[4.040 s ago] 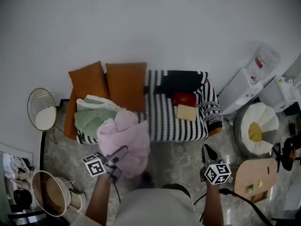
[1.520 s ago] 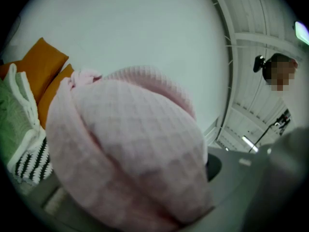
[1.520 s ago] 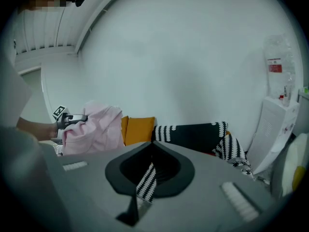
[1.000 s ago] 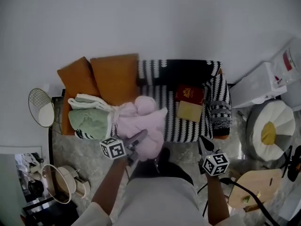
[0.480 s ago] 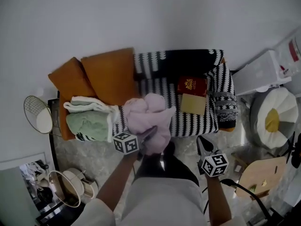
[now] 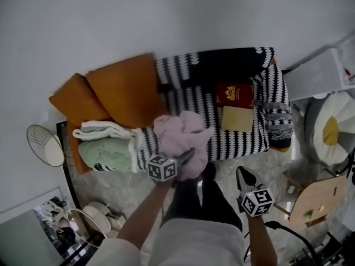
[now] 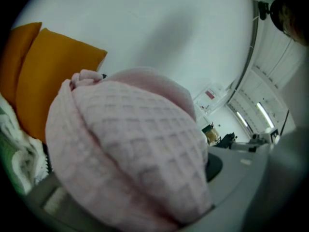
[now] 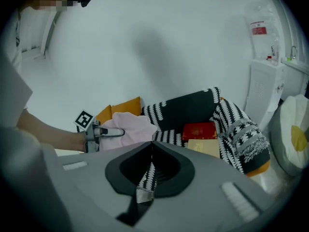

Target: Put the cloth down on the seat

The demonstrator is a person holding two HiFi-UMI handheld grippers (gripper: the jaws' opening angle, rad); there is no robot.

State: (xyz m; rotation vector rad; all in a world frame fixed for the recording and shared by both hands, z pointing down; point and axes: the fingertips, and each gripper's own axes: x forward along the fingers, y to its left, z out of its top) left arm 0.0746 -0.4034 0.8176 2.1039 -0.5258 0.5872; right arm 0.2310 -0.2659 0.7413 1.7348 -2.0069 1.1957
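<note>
A bunched pink waffle cloth (image 6: 180, 133) sits over the front middle of the black-and-white striped sofa seat (image 6: 228, 143), just right of the folded towels. My left gripper (image 6: 186, 158) comes in from the front and is shut on the cloth's near end. In the left gripper view the cloth (image 7: 130, 153) fills the space between the jaws and hides their tips. In the right gripper view the cloth (image 8: 126, 127) and the left gripper (image 8: 113, 132) show at the left. My right gripper (image 6: 242, 174) hangs in front of the sofa's right half, shut and empty, its tips together (image 8: 152, 143).
Two orange cushions (image 6: 125, 87) lean at the sofa's back left, above green and white folded towels (image 6: 108, 146). A red book (image 6: 235, 95) and a tan one (image 6: 237, 118) lie on the right seat. A white pouf (image 6: 330, 134), a wooden table (image 6: 313, 206) and a wire side table (image 6: 47, 146) flank the sofa.
My left gripper has carried the pink cloth forward and down onto the seat's front. The right gripper has sunk a little too, staying shut.
</note>
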